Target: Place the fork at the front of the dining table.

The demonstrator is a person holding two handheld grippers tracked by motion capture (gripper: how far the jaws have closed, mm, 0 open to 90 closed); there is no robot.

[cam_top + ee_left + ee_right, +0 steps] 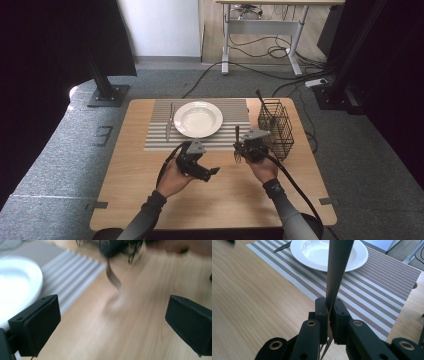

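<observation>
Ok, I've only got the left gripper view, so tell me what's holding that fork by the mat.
Observer: The right gripper is shut on the fork, clamping its handle, tines down.
Operator: Now report the other cutlery.
Observer: A knife lies on the striped mat, just left of the plate.
Operator: Go on.
Observer: A wire basket stands at the right of the table, one dark utensil leaning in it.

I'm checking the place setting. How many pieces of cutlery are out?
3 visible: a knife on the mat left of the plate, a fork clamped in the right gripper, and one utensil standing in the basket, which may hide more.
</observation>
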